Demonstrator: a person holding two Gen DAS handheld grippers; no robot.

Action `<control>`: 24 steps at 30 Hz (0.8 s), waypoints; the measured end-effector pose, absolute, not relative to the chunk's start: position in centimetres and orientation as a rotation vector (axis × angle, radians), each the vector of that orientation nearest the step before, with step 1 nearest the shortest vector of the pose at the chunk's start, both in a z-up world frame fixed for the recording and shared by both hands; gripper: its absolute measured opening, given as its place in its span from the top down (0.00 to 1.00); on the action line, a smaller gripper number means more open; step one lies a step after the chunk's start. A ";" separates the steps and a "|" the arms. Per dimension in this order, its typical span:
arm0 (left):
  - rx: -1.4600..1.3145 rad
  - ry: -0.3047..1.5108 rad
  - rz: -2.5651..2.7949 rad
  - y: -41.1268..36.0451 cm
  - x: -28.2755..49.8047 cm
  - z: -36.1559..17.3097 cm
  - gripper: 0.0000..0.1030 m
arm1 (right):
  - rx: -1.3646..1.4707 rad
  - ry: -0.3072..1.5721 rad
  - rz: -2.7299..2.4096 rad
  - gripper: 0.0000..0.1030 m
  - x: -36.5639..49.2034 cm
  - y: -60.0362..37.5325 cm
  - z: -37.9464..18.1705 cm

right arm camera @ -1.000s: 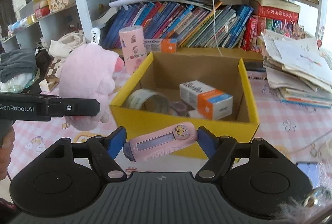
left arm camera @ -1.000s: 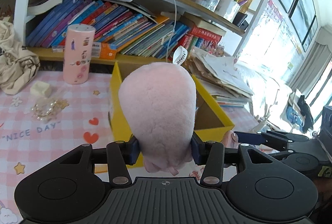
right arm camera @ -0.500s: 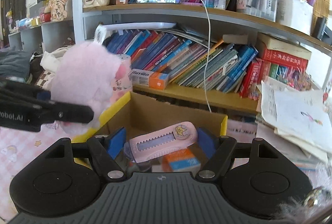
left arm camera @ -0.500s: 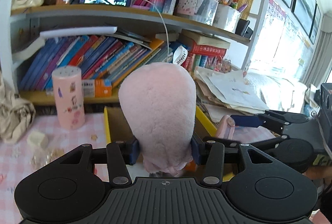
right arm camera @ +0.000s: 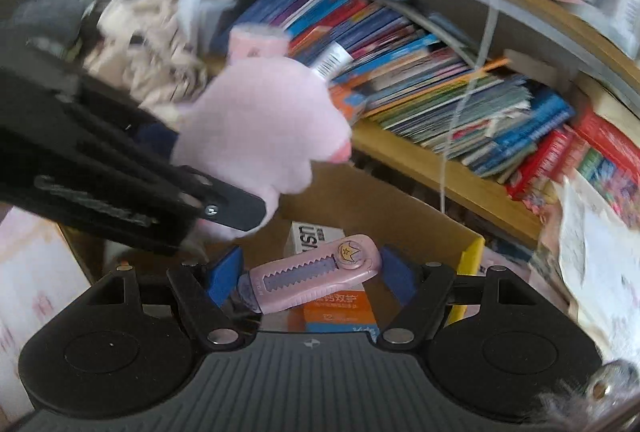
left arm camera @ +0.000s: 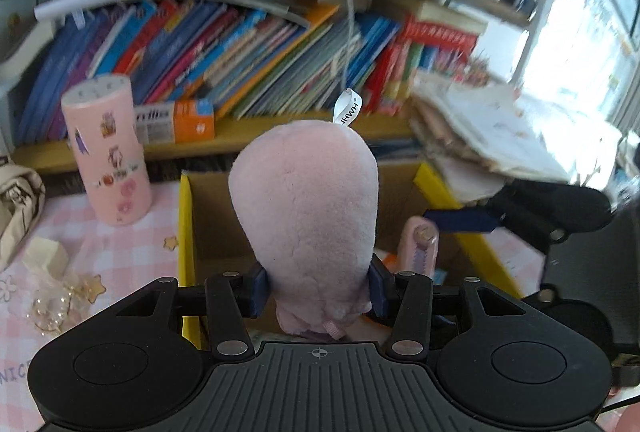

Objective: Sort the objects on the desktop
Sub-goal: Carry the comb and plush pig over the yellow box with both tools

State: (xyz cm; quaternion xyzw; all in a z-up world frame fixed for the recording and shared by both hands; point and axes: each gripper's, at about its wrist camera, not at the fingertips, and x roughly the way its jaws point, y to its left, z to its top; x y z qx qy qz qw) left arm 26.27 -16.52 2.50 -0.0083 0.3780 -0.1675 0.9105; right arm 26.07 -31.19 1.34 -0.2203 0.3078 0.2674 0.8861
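Observation:
My left gripper point(left arm camera: 318, 290) is shut on a pink plush toy point(left arm camera: 308, 208), squeezed between its blue pads and held over the open yellow cardboard box point(left arm camera: 185, 224). My right gripper point(right arm camera: 310, 276) is shut on a pink utility knife point(right arm camera: 316, 272) that lies crosswise between its pads, also above the yellow cardboard box point(right arm camera: 470, 252). In the right wrist view the plush toy point(right arm camera: 264, 124) and the left gripper's black fingers point(right arm camera: 224, 206) hang at the left. The left wrist view shows the utility knife point(left arm camera: 418, 246) and the right gripper's blue pad at the right. An orange and white carton point(right arm camera: 340, 308) lies inside the box.
A pink sticker-covered cylinder point(left arm camera: 108, 152) stands left of the box on the pink checked tablecloth point(left arm camera: 116, 252). A white block point(left arm camera: 46, 256) and a bead bracelet point(left arm camera: 52, 308) lie at the left. Bookshelves point(left arm camera: 240, 48) rise behind the box; a stack of papers point(left arm camera: 480, 136) sits to its right.
Both grippers have travelled forward with their loads and now hang over the box interior. The right gripper has rolled, tilting its view. Their grips have not altered.

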 end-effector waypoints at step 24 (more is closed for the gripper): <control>0.213 0.888 -0.324 -19.5 29.1 -1.0 0.50 | -0.794 0.754 0.740 0.24 28.8 -27.7 -2.7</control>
